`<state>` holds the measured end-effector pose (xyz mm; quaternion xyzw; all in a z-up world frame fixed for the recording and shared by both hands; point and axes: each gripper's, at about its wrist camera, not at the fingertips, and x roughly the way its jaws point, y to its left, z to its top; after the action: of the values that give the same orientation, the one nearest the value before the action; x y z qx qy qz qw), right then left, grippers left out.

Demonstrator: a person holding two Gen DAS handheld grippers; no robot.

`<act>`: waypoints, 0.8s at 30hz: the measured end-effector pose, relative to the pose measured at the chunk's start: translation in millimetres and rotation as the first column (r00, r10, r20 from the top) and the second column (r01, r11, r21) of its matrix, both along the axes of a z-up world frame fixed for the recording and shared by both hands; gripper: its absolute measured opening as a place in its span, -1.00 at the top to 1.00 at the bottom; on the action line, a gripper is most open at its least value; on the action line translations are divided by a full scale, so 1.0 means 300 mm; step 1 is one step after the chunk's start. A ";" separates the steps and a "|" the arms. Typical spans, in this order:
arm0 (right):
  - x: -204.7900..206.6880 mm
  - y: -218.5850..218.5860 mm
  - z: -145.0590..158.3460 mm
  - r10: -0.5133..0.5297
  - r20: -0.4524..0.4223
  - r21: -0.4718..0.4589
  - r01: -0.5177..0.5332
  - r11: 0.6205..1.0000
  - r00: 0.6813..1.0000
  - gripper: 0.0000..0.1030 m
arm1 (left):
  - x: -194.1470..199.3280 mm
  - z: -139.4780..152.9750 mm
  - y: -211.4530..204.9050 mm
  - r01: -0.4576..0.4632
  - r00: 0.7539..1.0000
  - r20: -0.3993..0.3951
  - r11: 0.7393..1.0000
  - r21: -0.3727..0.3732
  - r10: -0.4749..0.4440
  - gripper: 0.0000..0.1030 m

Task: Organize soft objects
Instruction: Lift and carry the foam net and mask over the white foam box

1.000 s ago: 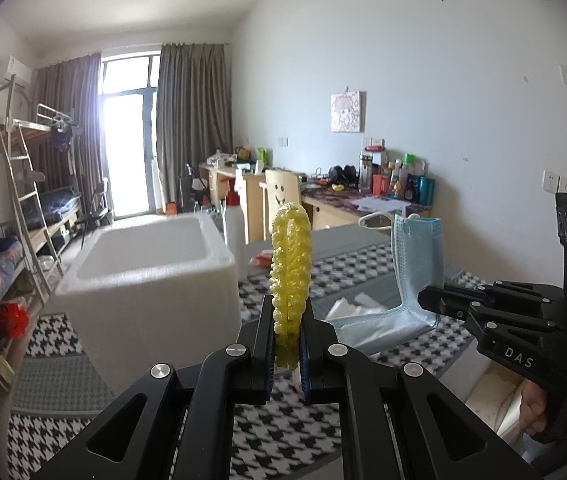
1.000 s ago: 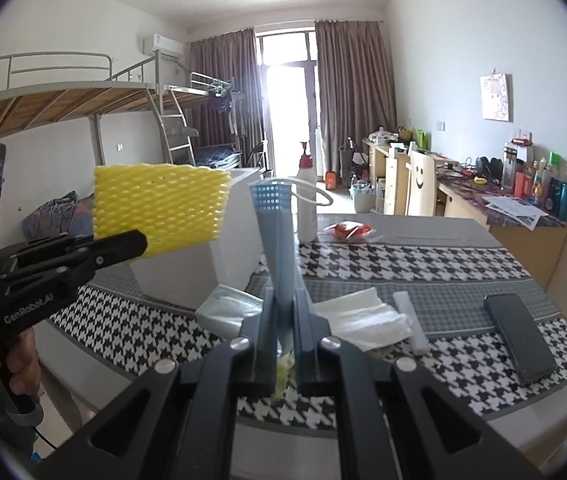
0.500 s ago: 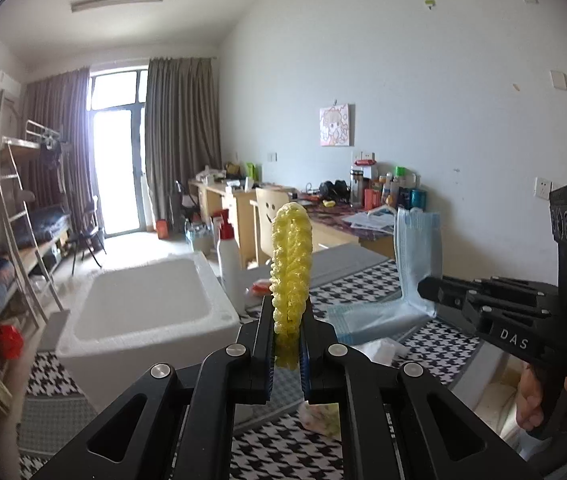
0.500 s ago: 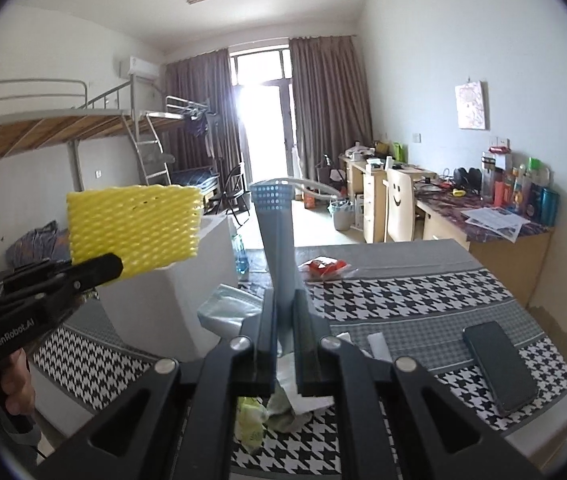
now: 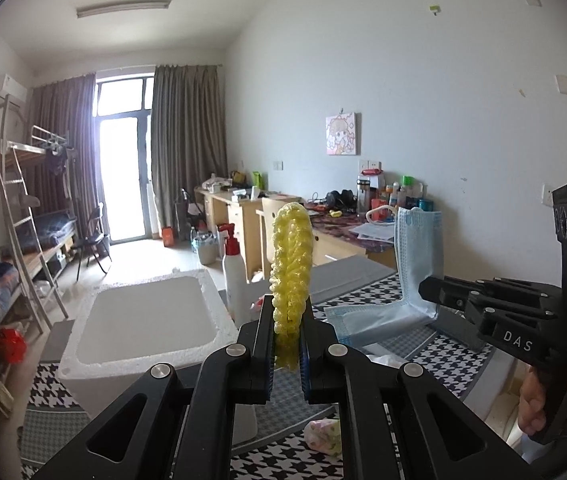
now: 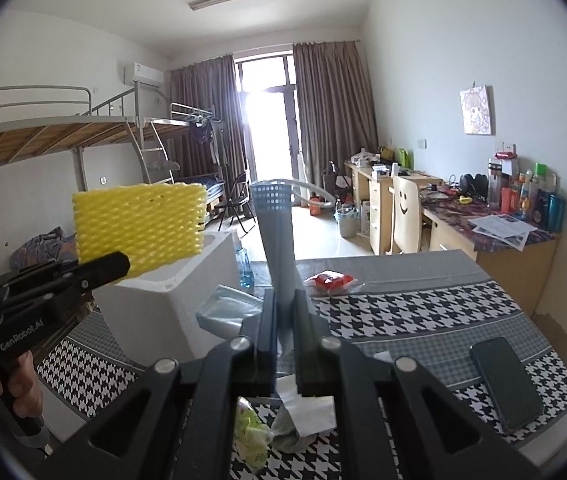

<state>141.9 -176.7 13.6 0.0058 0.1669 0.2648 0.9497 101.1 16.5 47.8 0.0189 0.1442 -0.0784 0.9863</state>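
Note:
My left gripper [image 5: 287, 322] is shut on a yellow foam net sleeve [image 5: 291, 260], which stands upright between the pads. In the right wrist view the same net [image 6: 139, 228] shows as a flat yellow rectangle held in the air by the left gripper [image 6: 117, 266], over the near side of the white foam box [image 6: 163, 304]. My right gripper [image 6: 283, 314] is shut on a light blue face mask [image 6: 277, 236], whose lower part hangs bent [image 5: 415, 276]. Both soft things are held above the houndstooth table [image 6: 403, 308]. The box [image 5: 143, 320] is open at the top.
A crumpled tissue [image 6: 309, 404] and a yellow-green wad [image 6: 251, 434] lie on the table below my right gripper. A black phone [image 6: 505, 382] lies at the right, a red packet [image 6: 329, 282] further back. A white spray bottle [image 5: 233, 276] stands behind the box. Hands grip both handles.
Both grippers have risen with the net and the mask still held. The box and table now sit lower in both views, and the box's inside shows.

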 end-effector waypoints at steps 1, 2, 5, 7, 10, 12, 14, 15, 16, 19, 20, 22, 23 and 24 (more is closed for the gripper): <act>0.002 -0.001 0.001 -0.001 -0.001 0.002 0.001 1.000 1.000 0.83 | -0.002 -0.001 -0.001 -0.002 1.000 0.001 1.000 0.000 0.002 0.80; 0.006 0.000 0.003 -0.002 -0.006 0.004 0.003 1.000 1.000 0.83 | 0.001 0.001 -0.001 -0.008 1.000 0.002 1.000 -0.001 0.008 0.80; 0.012 0.006 0.006 -0.002 -0.006 0.003 0.002 1.000 1.000 0.83 | 0.007 0.001 0.005 -0.012 1.000 0.005 1.000 -0.003 0.012 0.80; 0.014 0.012 0.010 0.003 0.000 0.004 -0.003 1.000 1.000 0.83 | 0.011 0.002 0.004 -0.020 1.000 0.010 1.000 0.004 0.020 0.80; 0.021 0.017 0.017 0.011 0.010 0.006 -0.011 1.000 1.000 0.83 | 0.027 0.010 0.007 -0.030 0.999 0.011 1.000 0.004 0.030 0.80; 0.030 0.024 0.021 0.011 0.013 0.005 -0.011 1.000 1.000 0.83 | 0.033 0.015 0.015 -0.041 0.999 0.015 0.999 0.009 0.040 0.80; 0.041 0.031 0.022 0.016 0.010 0.010 -0.016 1.000 1.000 0.83 | 0.039 0.016 0.024 -0.048 0.999 0.014 0.999 0.011 0.048 0.80; 0.045 0.033 0.022 0.016 0.009 0.010 -0.017 1.000 1.000 0.83 | 0.035 0.014 0.025 -0.052 0.999 0.016 0.999 0.013 0.051 0.80; 0.050 0.037 0.024 0.017 0.009 0.010 -0.017 1.000 1.000 0.83 | 0.041 0.017 0.030 -0.058 0.998 0.017 0.998 0.016 0.057 0.80; 0.059 0.050 0.028 0.024 0.011 0.013 -0.024 1.000 1.000 0.83 | 0.049 0.019 0.048 -0.075 0.997 0.014 0.997 0.010 0.075 0.80; 0.060 0.053 0.029 0.026 0.011 0.014 -0.026 1.000 1.000 0.83 | 0.053 0.019 0.053 -0.080 0.997 0.013 0.997 0.009 0.080 0.80; 0.063 0.063 0.034 0.032 0.012 0.016 -0.032 0.999 0.999 0.83 | 0.055 0.020 0.061 -0.090 0.996 0.013 0.996 0.009 0.090 0.80; 0.065 0.067 0.037 0.034 0.014 0.016 -0.034 0.999 0.999 0.83 | 0.055 0.020 0.063 -0.097 0.995 0.014 0.995 0.010 0.097 0.80; 0.069 0.071 0.041 0.036 0.016 0.017 -0.037 0.999 0.999 0.83 | 0.055 0.021 0.067 -0.105 0.994 0.015 0.994 0.009 0.105 0.80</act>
<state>162.8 -155.5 25.9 0.0088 0.1572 0.2835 0.9460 117.7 36.7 54.0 0.0169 0.1380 -0.0254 0.9900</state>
